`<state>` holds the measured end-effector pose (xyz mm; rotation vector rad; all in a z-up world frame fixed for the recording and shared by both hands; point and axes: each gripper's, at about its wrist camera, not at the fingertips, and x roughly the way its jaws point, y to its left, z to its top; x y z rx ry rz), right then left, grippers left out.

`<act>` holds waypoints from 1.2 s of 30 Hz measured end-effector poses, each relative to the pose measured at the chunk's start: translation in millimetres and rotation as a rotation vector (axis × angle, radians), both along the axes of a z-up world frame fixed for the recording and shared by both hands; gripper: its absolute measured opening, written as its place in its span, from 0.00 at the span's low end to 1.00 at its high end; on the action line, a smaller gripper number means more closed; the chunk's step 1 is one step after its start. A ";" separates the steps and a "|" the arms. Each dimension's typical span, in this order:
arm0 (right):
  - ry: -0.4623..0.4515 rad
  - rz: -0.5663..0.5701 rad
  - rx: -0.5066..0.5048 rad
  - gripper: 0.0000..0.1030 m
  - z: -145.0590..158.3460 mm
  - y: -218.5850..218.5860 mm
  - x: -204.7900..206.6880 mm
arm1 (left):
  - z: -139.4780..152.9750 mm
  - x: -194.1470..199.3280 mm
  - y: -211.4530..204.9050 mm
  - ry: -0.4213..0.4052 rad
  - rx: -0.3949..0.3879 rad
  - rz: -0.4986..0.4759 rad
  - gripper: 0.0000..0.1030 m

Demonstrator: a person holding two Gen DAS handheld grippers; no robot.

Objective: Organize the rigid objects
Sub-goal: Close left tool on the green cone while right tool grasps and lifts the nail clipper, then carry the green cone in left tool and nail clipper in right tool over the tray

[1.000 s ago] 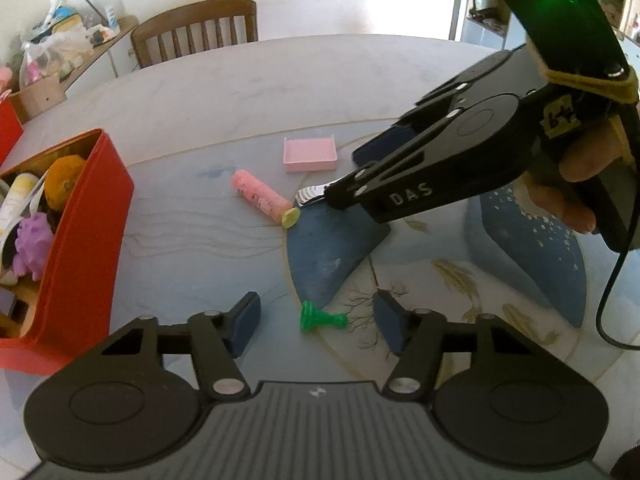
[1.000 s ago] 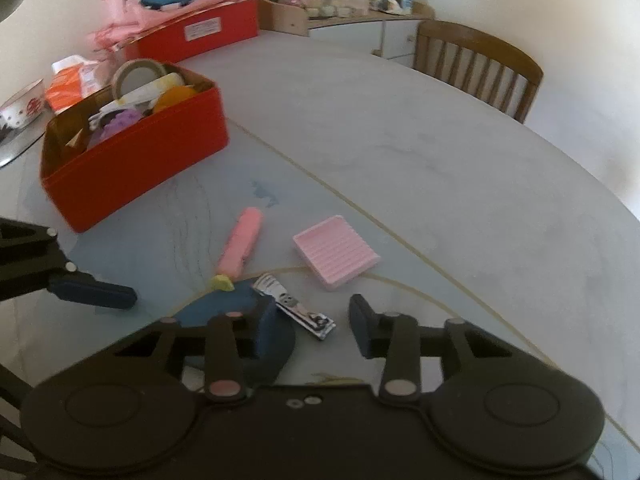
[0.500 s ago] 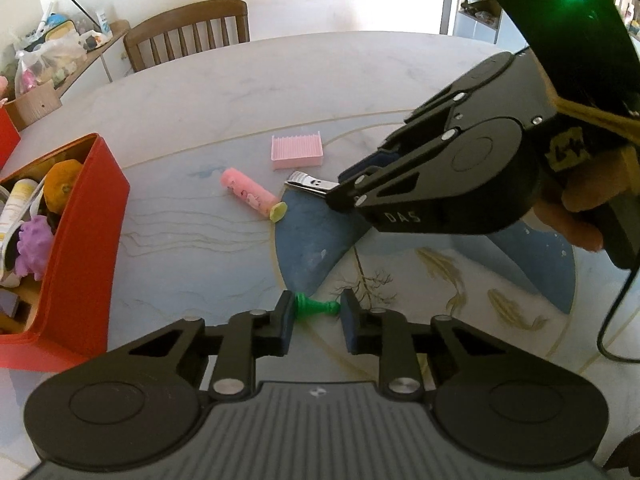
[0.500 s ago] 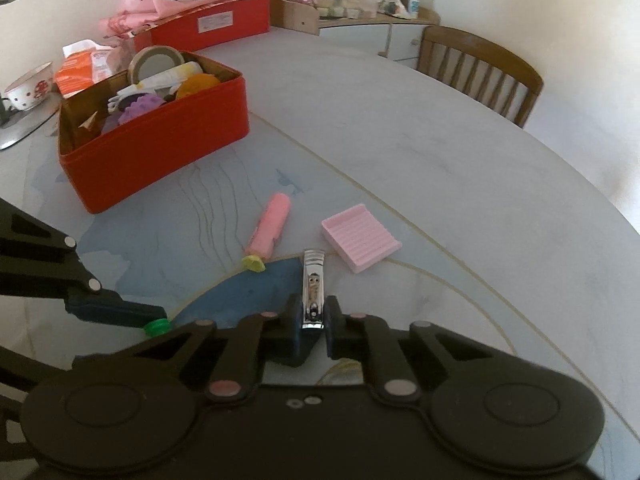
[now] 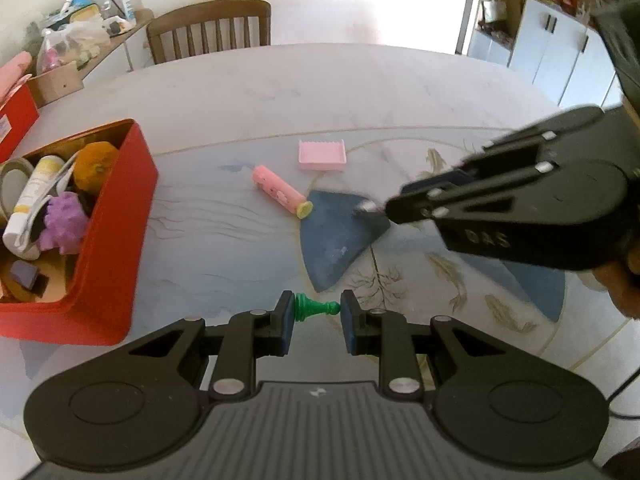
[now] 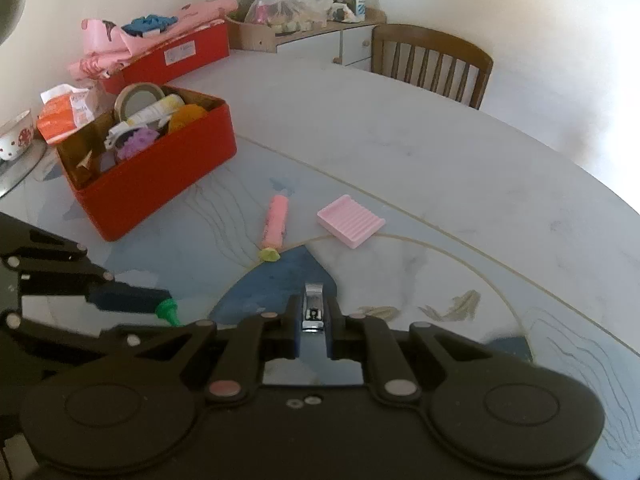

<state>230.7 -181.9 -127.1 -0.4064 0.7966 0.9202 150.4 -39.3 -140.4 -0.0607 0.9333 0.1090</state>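
My left gripper is shut on a small green chess pawn, held sideways above the table; the pawn also shows in the right wrist view. My right gripper is shut on a silver nail clipper, lifted off the table; its tip shows in the left wrist view. A pink tube with a yellow cap and a pink ribbed soap dish lie on the table. A red box with several items stands to the left.
A second red box piled with pink cloth stands at the far table edge. A wooden chair is behind the table. A bowl and an orange packet lie beside the red box. A cluttered sideboard lines the wall.
Both grippers closed on their objects, the left on the green pawn, the right on the nail clipper, and lifted them off the table. The right gripper has drawn back to the right.
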 end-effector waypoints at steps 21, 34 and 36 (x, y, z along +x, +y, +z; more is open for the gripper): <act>-0.088 -0.057 0.113 0.10 75.7 8.4 -48.2 | 62.1 -29.7 52.8 -0.122 -0.074 0.045 0.23; -0.144 -0.042 0.179 0.10 107.7 73.4 -71.9 | 86.1 -45.3 117.6 -0.167 -0.049 0.046 0.23; -0.148 -0.036 0.181 0.10 108.2 85.2 -75.4 | 87.6 -48.2 129.3 -0.168 -0.045 0.051 0.23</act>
